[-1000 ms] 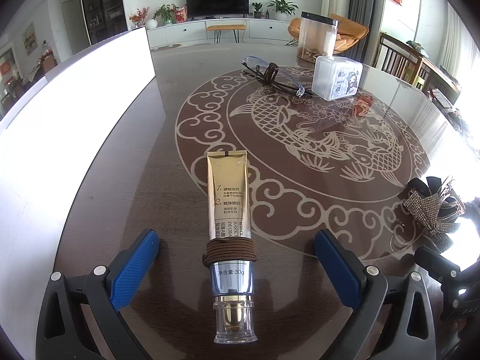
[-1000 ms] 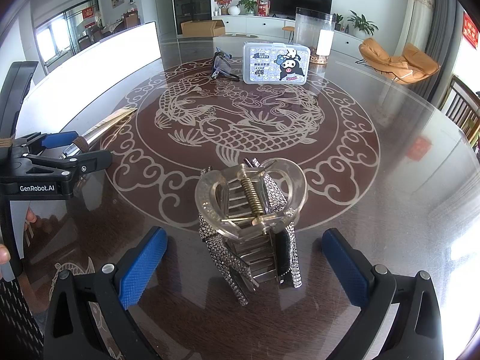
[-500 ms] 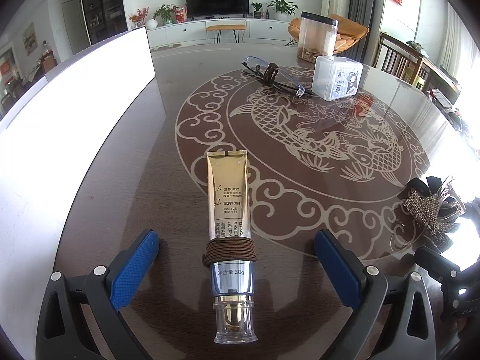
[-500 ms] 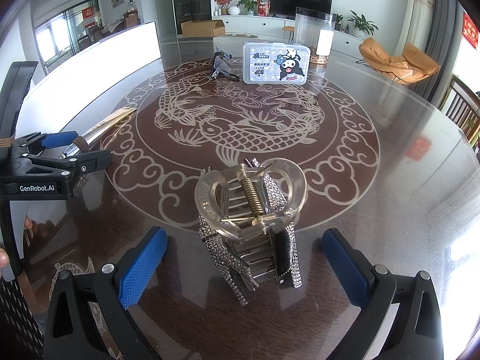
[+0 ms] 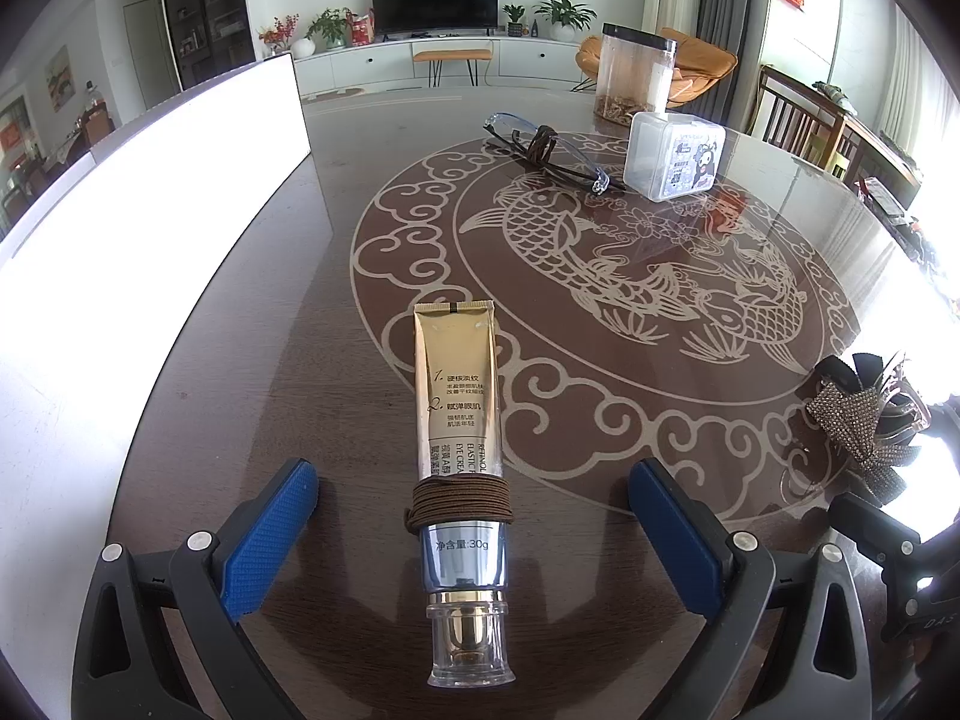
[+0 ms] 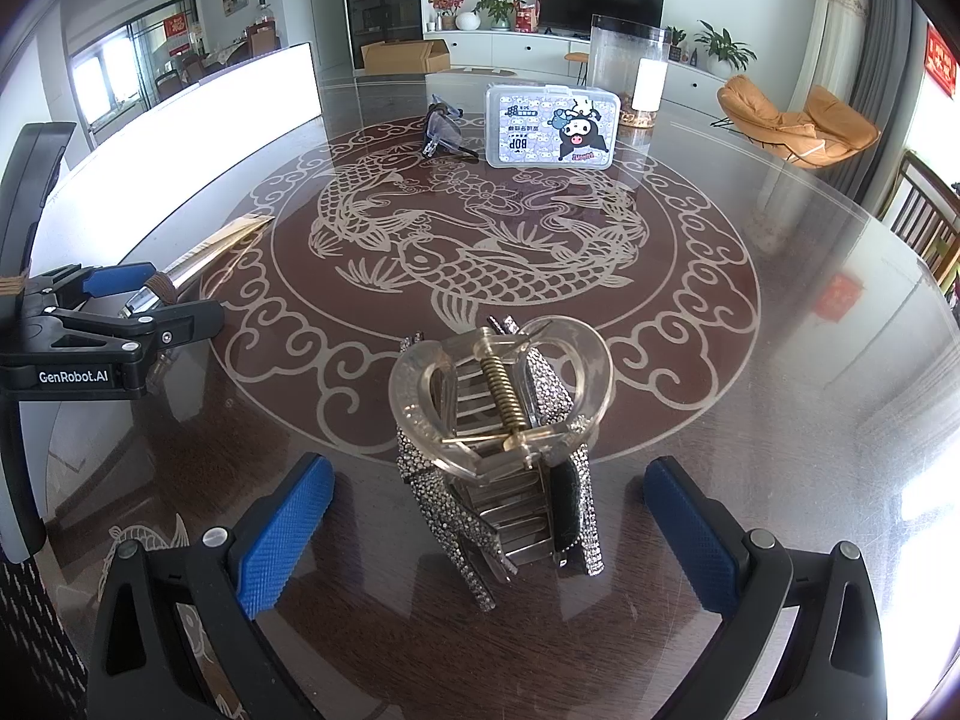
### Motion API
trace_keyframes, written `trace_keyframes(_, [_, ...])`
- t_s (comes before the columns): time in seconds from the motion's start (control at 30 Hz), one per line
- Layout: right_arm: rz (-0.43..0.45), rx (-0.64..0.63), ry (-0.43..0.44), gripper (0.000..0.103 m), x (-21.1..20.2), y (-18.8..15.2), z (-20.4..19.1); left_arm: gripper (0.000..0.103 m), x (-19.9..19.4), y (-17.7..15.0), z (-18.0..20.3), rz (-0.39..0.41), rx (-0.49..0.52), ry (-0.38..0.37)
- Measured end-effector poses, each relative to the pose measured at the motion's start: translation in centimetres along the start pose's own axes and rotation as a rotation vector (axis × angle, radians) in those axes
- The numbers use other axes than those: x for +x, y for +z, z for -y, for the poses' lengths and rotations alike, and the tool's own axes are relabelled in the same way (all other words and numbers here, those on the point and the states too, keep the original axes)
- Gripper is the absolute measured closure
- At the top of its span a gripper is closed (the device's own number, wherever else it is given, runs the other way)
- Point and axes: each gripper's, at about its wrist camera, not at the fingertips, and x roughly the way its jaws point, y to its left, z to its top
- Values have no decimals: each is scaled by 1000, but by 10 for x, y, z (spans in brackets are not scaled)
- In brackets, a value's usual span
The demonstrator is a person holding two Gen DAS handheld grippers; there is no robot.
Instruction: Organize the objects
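Dark round glass-topped table (image 5: 240, 420) with carp inlay. Far side: clear plastic cartoon-print box (image 6: 552, 127), folded clear glasses (image 5: 549, 150), contents unclear. Left gripper (image 5: 474, 531) fingers spread, straddling gold eye-cream tube (image 5: 457, 396). Right gripper (image 6: 489, 519) likewise wide around rhinestone hair claw clip (image 6: 510, 450). Risk: tube or clip skids on slick glass when squeezed.

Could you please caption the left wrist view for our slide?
Open left gripper straddles a gold cream tube lying on the table.
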Motion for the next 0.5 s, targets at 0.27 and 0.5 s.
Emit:
trace_keyframes(0.27, [0, 0, 1, 0, 0, 0, 0, 0, 0, 0, 0, 0, 0, 0])
trace_keyframes(0.5, [0, 0, 1, 0, 0, 0, 0, 0, 0, 0, 0, 0, 0, 0])
